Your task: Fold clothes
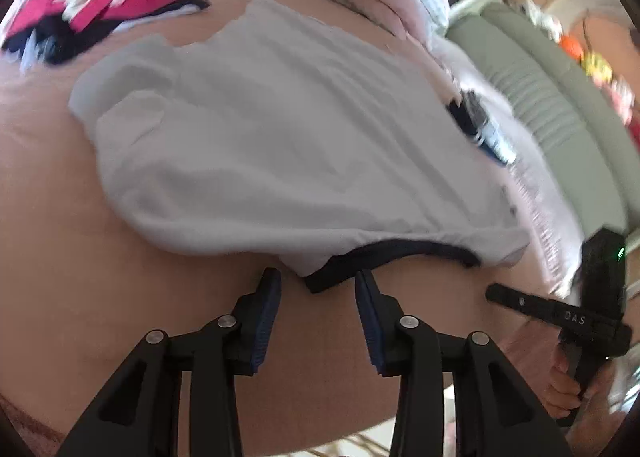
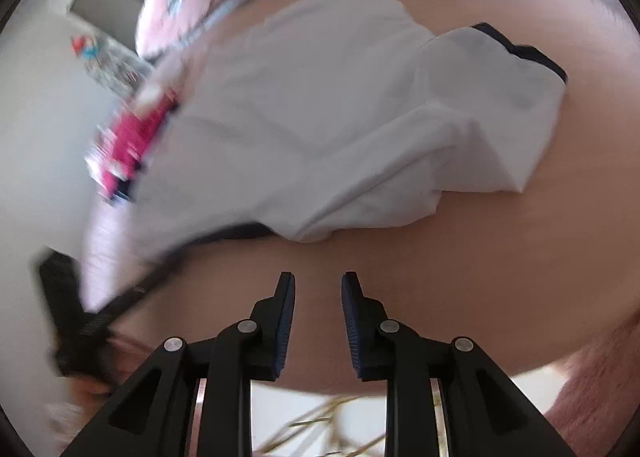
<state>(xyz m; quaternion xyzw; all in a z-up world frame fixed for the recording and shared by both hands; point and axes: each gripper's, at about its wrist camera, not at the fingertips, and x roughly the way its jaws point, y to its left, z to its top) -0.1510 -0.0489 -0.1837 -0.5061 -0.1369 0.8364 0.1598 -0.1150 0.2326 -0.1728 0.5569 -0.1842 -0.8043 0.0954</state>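
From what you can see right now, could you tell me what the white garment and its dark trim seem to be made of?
White garment: apparently thin, matte woven cloth, possibly cotton; it drapes in soft creases. Dark trim: looks like a thicker navy knit band, though blur leaves the weave uncertain.

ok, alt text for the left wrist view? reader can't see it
The left gripper hovers open just short of the dark-trimmed edge of a white garment spread on a pinkish surface, nothing between its fingers. At right, a hand holds the right gripper; a pink and dark pile of clothes lies at upper left.
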